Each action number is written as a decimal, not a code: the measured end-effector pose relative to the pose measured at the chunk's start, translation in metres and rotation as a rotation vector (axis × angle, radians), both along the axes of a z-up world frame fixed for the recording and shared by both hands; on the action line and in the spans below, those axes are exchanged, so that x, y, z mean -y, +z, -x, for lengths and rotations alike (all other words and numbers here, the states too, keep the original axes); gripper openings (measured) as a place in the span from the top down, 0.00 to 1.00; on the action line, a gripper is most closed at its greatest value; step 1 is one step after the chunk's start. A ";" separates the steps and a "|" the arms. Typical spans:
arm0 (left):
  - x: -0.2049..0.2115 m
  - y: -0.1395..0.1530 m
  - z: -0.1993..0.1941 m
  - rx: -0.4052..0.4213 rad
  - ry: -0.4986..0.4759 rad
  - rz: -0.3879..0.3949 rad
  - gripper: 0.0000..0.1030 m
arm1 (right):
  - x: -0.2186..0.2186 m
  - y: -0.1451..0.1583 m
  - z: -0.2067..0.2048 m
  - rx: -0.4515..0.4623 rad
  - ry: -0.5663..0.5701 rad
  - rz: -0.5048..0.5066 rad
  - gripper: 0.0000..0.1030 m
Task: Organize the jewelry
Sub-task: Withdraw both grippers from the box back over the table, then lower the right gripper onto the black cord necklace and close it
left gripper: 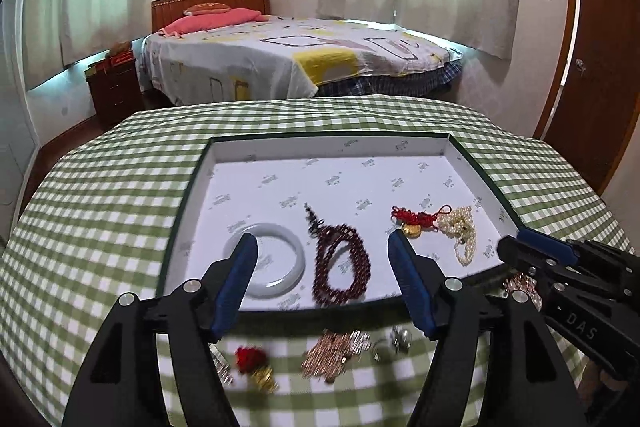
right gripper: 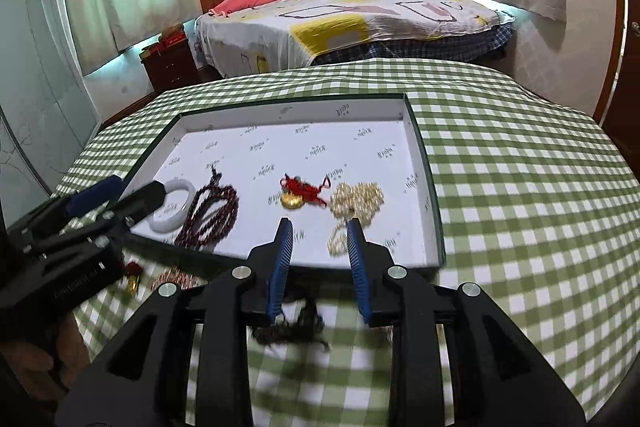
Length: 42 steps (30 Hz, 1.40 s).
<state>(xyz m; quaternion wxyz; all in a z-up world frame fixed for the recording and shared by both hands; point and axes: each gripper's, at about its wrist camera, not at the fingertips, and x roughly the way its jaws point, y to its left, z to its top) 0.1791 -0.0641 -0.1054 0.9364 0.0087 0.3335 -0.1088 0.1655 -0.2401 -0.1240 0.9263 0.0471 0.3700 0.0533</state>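
Note:
A shallow white-lined tray [left gripper: 332, 147] [right gripper: 288, 111] with a dark green rim lies on the checked cloth. In it lie a white bangle [left gripper: 280, 283] [right gripper: 176, 223], a dark red bead string [left gripper: 340, 267] [right gripper: 208, 215], a red knot with a gold pendant [left gripper: 414, 223] [right gripper: 300, 193] and a pearl necklace [left gripper: 460, 231] [right gripper: 358, 201]. My left gripper [left gripper: 322, 239] [right gripper: 138, 187] hangs open over the bangle and beads, holding nothing. My right gripper [right gripper: 319, 223] [left gripper: 512, 239] hovers at the tray's near right edge, pads apart and empty, in front of the pearls.
On the cloth before the tray lie a red-and-gold charm [left gripper: 256, 363] [right gripper: 132, 277], a rose-gold chain [left gripper: 332, 351] [right gripper: 176, 277], a small silver piece [left gripper: 396, 341] and a dark blurred strand [right gripper: 292, 327]. A hand [right gripper: 40, 367] holds the left gripper. A bed [left gripper: 296, 55] stands behind the table.

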 end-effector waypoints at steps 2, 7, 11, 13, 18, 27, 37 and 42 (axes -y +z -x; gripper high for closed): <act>-0.007 0.001 0.008 -0.002 0.010 0.004 0.36 | 0.000 0.000 0.011 -0.003 0.002 0.004 0.73; -0.018 -0.003 0.025 -0.016 0.034 -0.002 0.36 | -0.002 -0.007 0.030 -0.025 0.010 0.010 0.73; -0.025 -0.011 0.036 -0.028 0.050 -0.022 0.36 | -0.005 -0.017 0.036 -0.055 0.018 0.006 0.73; -0.030 -0.016 0.042 -0.038 0.060 -0.028 0.36 | -0.008 -0.022 0.038 -0.067 0.024 0.006 0.73; -0.044 -0.024 0.047 -0.064 0.098 -0.025 0.36 | -0.014 -0.032 0.034 -0.085 0.033 0.003 0.73; -0.053 -0.027 0.048 -0.068 0.113 -0.024 0.36 | -0.022 -0.041 0.016 -0.099 0.016 0.013 0.73; -0.053 -0.029 0.048 -0.080 0.112 -0.020 0.36 | -0.016 -0.047 0.018 -0.130 -0.007 0.050 0.73; -0.052 -0.030 0.048 -0.084 0.111 -0.019 0.36 | -0.014 -0.046 0.018 -0.131 -0.006 0.041 0.73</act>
